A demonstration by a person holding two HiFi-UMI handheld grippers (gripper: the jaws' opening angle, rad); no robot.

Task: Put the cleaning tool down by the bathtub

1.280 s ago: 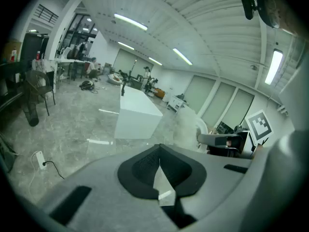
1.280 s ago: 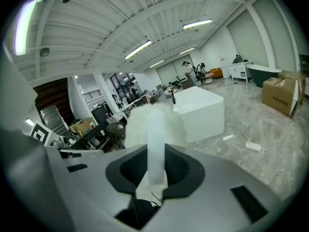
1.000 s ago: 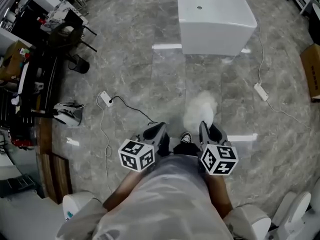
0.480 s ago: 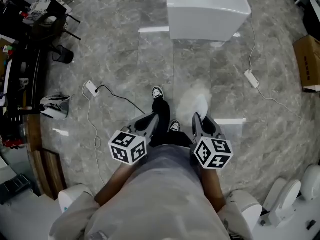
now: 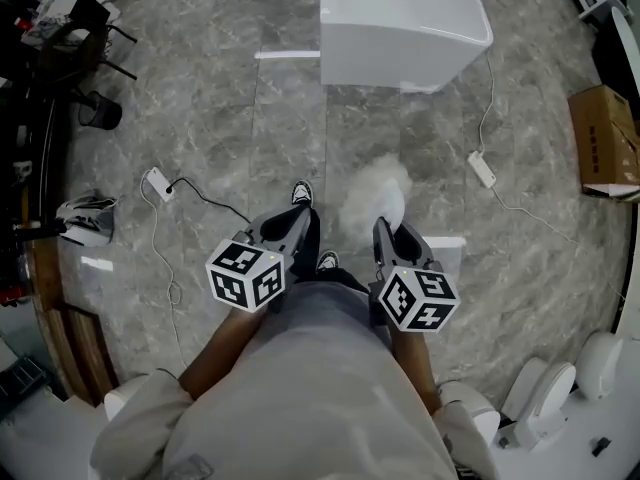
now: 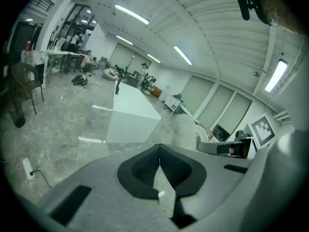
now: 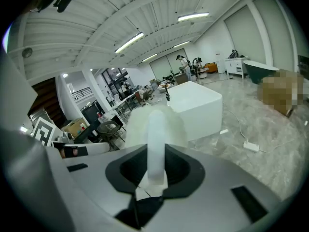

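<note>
My right gripper (image 5: 385,230) is shut on the white handle of a fluffy white duster (image 5: 372,194), the cleaning tool; its head sticks out ahead of the jaws (image 7: 153,124). The white rectangular bathtub (image 5: 403,28) stands on the marble floor ahead, some way beyond the duster, and appears in both gripper views (image 6: 129,115) (image 7: 195,108). My left gripper (image 5: 290,230) is held level beside the right one with its jaws together and nothing between them (image 6: 158,164). The duster's fluffy head also shows at the right in the left gripper view (image 6: 186,132).
A white power strip (image 5: 482,168) and its cable lie on the floor right of the tub. Another adapter (image 5: 157,183) with a black cable lies left. A cardboard box (image 5: 604,140) sits far right, chairs and desks (image 5: 70,38) far left. The person's shoes (image 5: 301,194) are below the grippers.
The person has walked forward: the bathtub has drawn closer and shifted left in the head view. Both grippers keep their pose, with the duster still held in the right one.
</note>
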